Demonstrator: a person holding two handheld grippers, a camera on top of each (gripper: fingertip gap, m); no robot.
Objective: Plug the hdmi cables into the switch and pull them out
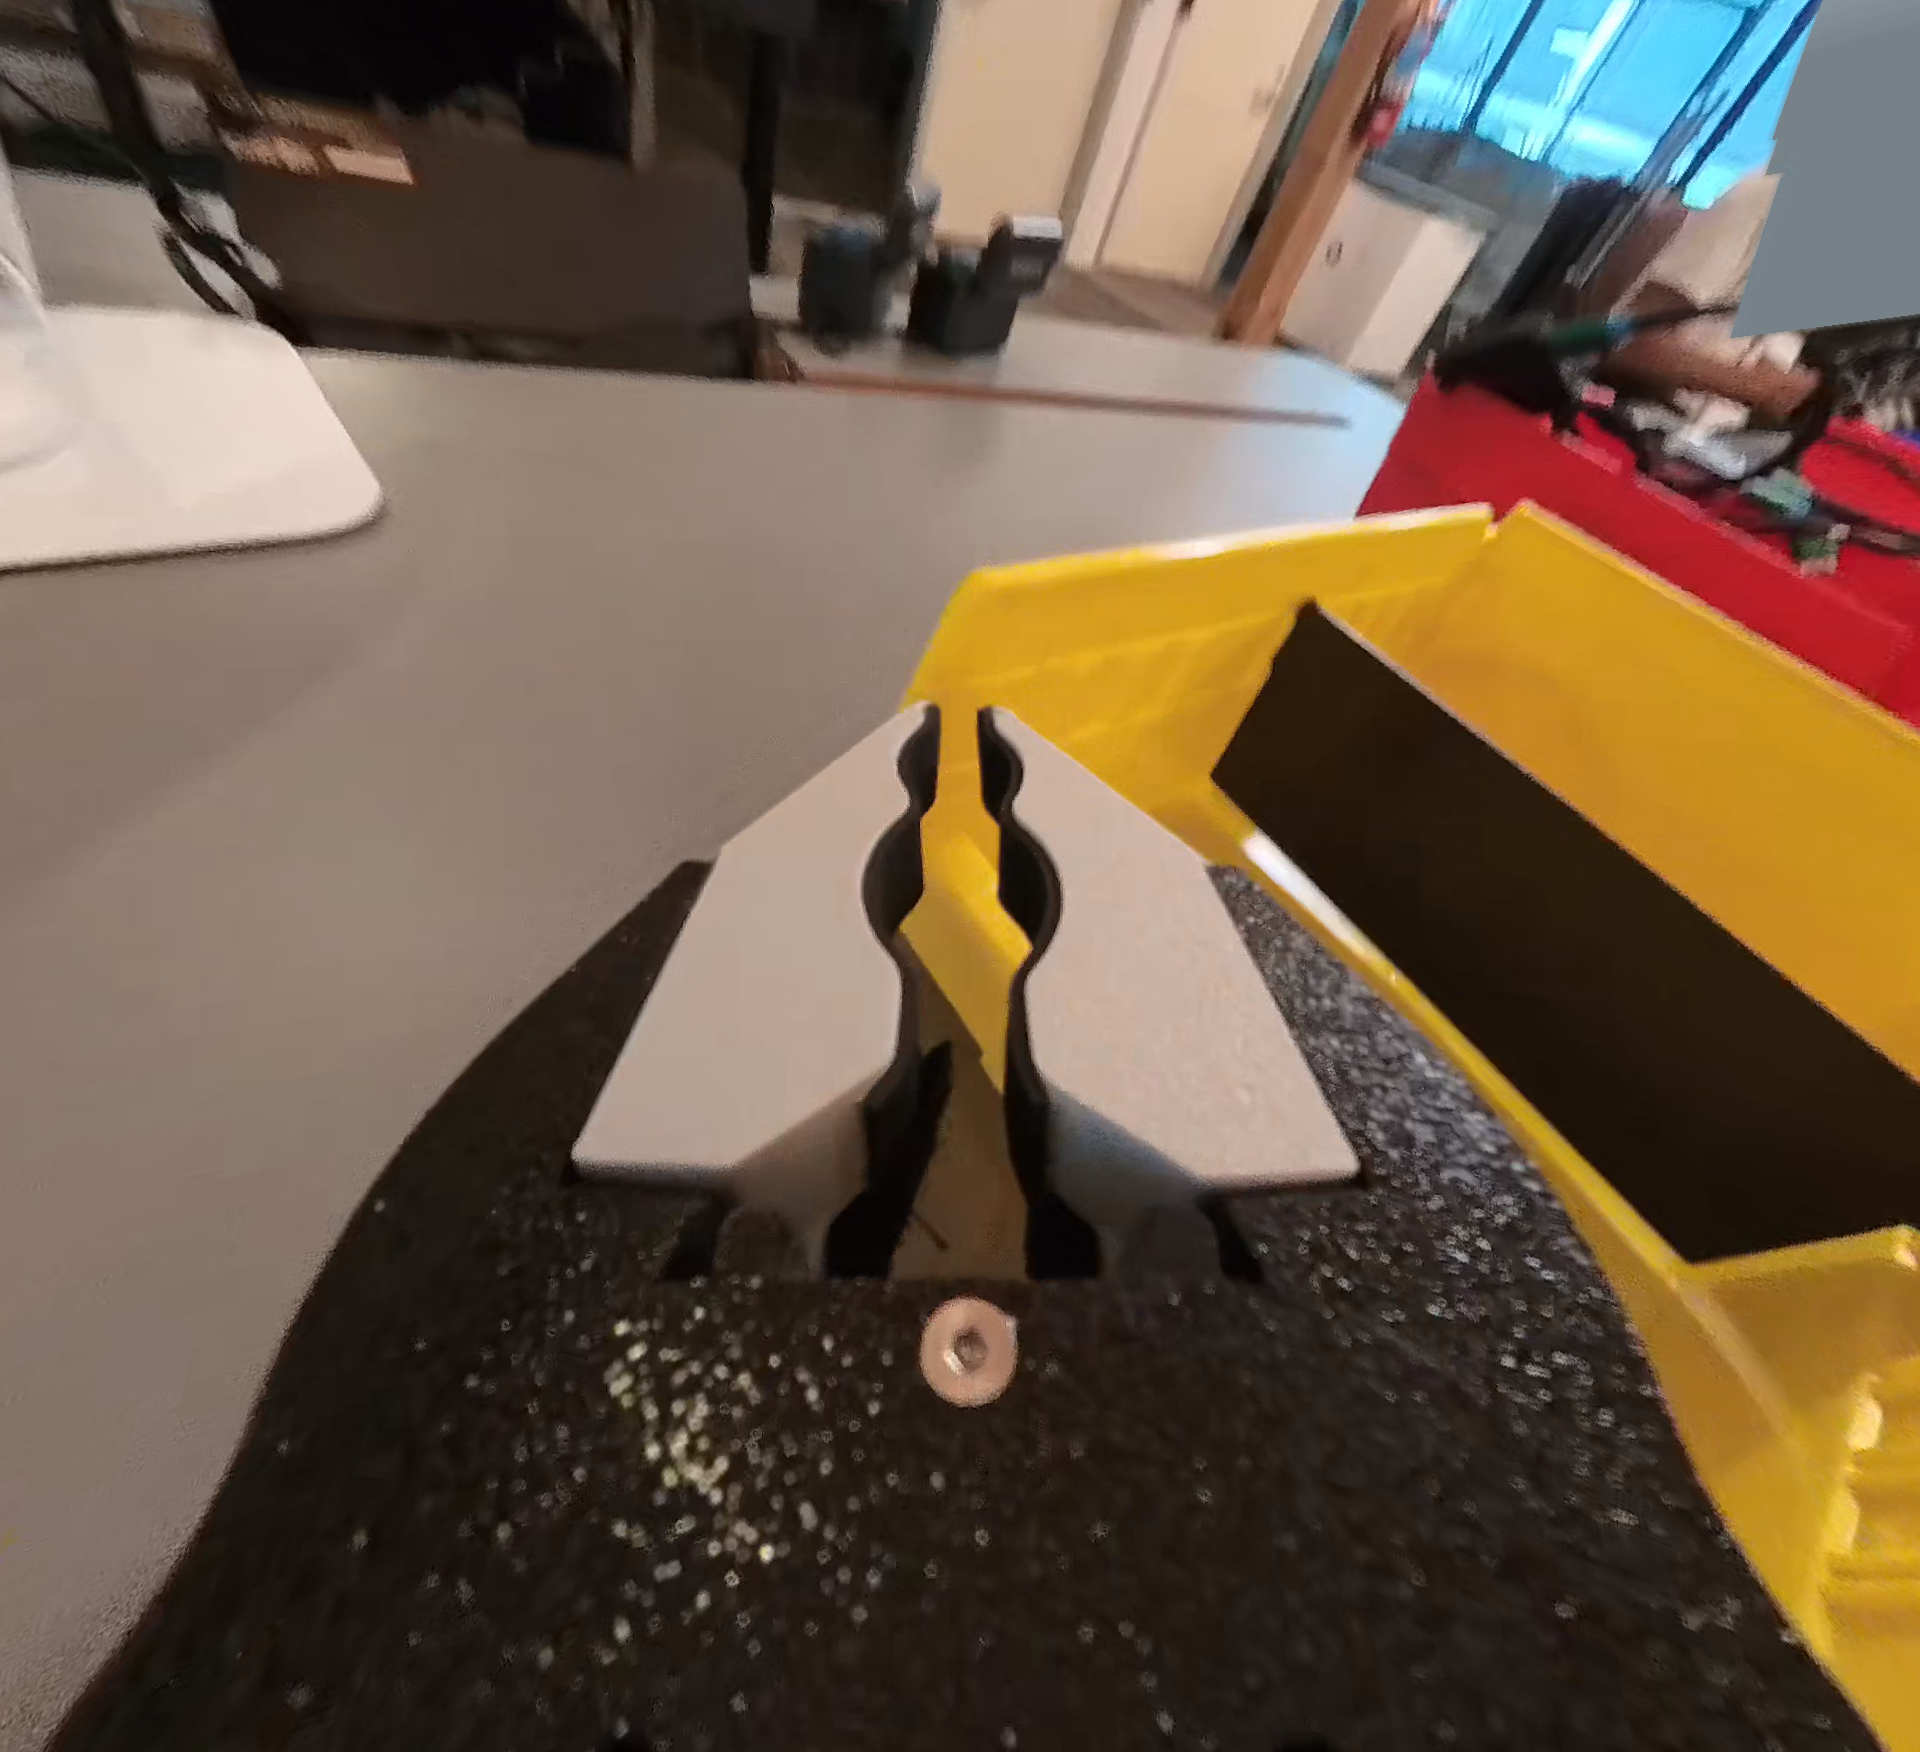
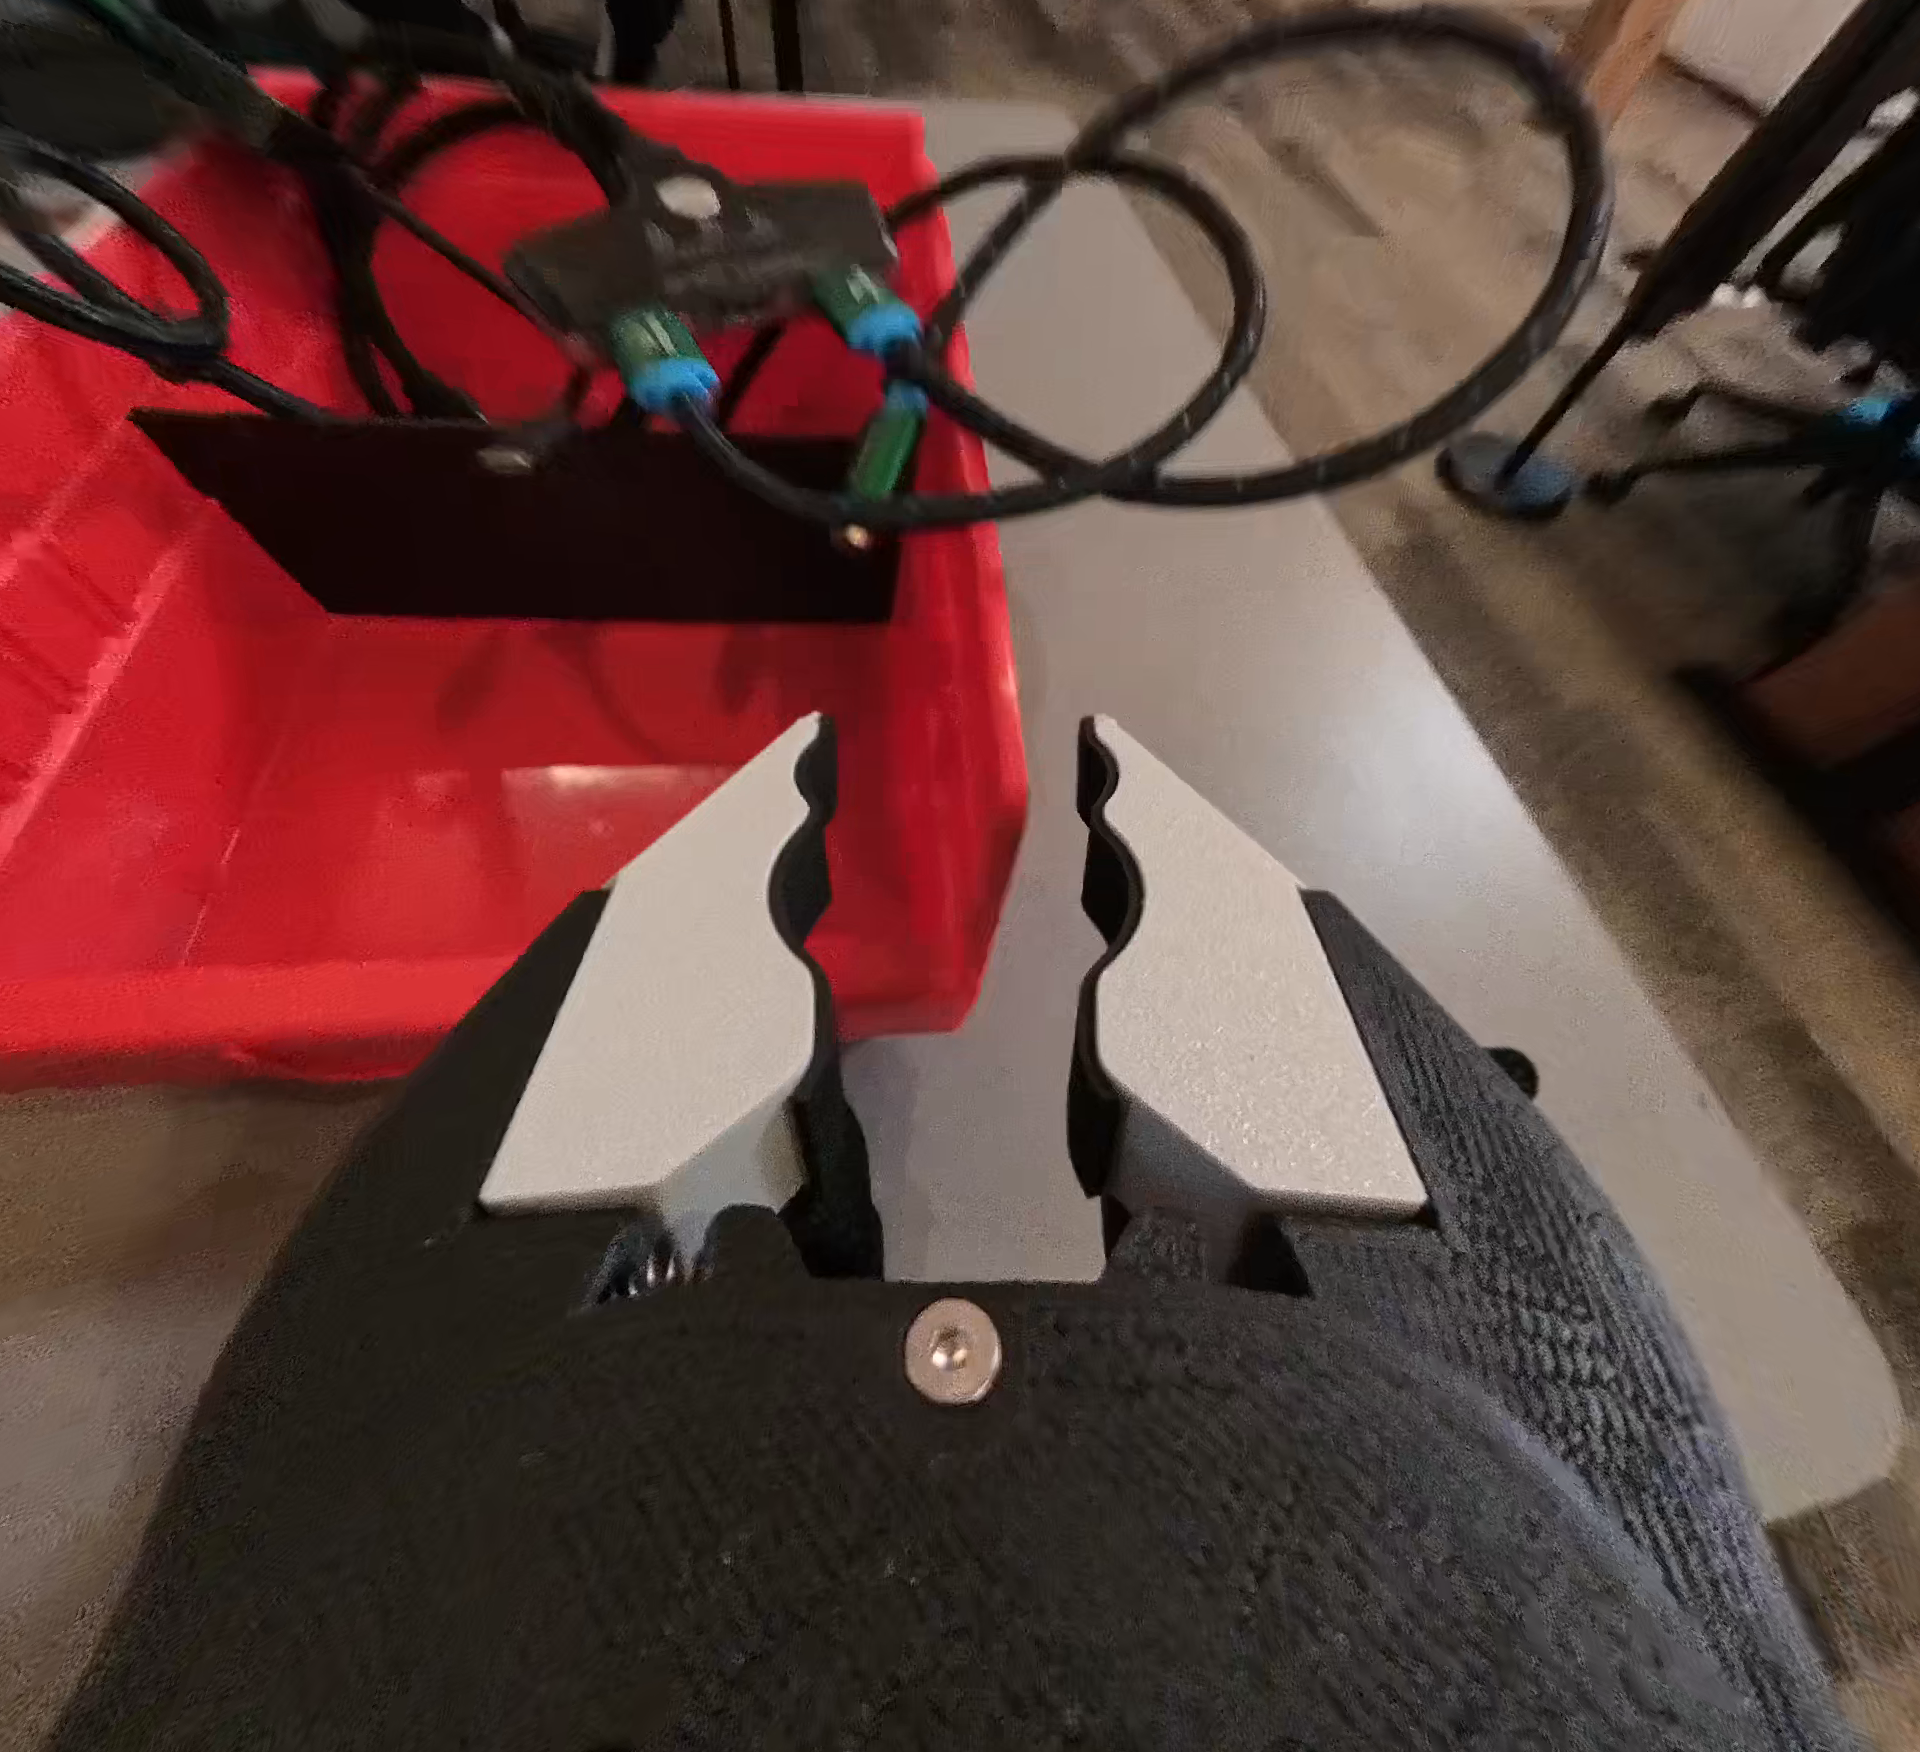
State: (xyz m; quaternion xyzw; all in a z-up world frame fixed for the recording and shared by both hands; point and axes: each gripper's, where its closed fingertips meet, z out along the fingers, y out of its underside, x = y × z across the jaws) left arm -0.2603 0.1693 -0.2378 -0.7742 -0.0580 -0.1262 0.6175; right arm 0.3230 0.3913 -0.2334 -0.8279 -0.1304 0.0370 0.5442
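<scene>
In the red bin [image 2: 312, 819], at its far right corner, sits the black switch [image 2: 707, 248], raised over the black divider [image 2: 540, 518]. Two green-and-blue hdmi plugs [image 2: 655, 352] look seated in its near edge; a third plug [image 2: 883, 445] hangs loose just below-right of the switch, its cable loop [image 2: 1351, 268] spilling past the bin wall over the grey table [image 2: 1299, 767]. Right gripper [image 2: 956, 746]: jaws well apart, empty, hovering near the bin's near-right corner. Left gripper [image 1: 958, 726]: nearly closed, pinching the rim of a yellow bin [image 1: 1143, 663], well apart from the switch. Risks: switch is unanchored, so pulling one-handed probably drags it; tangled loops may snag; view is blurred
</scene>
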